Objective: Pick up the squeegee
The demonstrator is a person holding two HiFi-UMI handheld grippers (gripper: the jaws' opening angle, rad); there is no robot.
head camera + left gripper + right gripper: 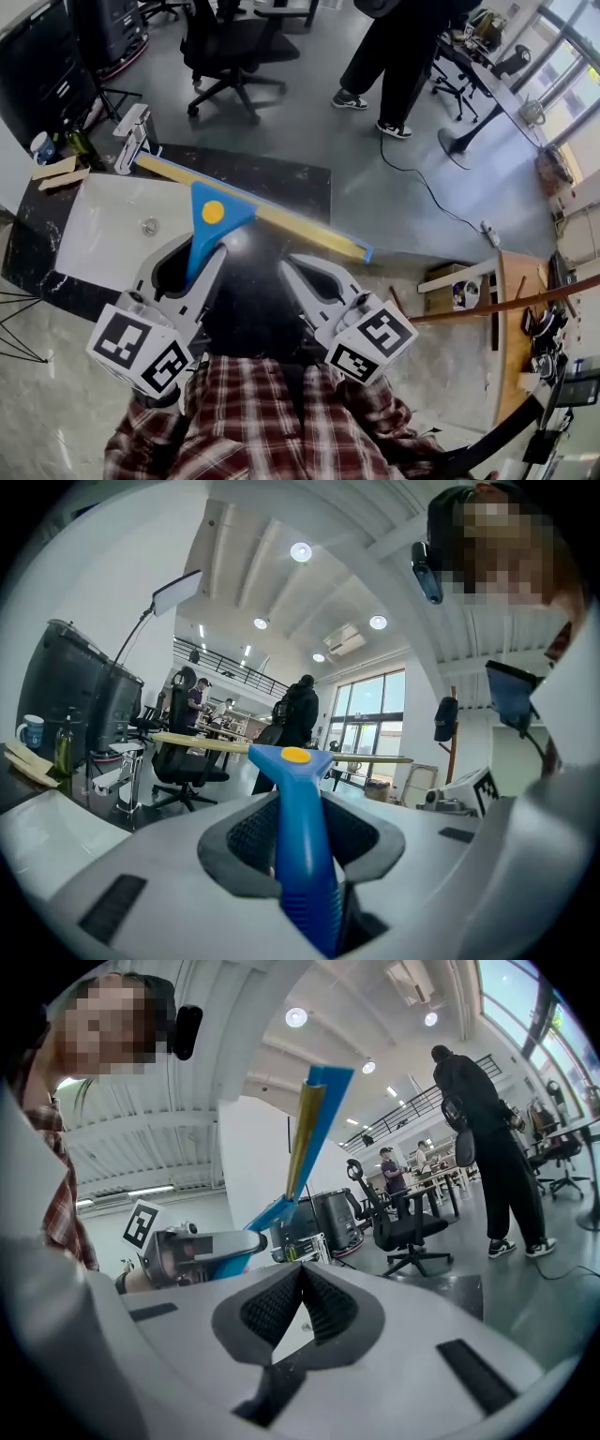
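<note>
One blue squeegee, yellow-dotted, long yellow blade, tight in left gripper jaws; right gripper jaws together.

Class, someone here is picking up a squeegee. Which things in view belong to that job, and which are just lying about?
Belong to the job:
- squeegee
- left claw, shut on its blue handle

Just lying about:
- sink
- tap
- mug
- chair
- cable on the floor
</note>
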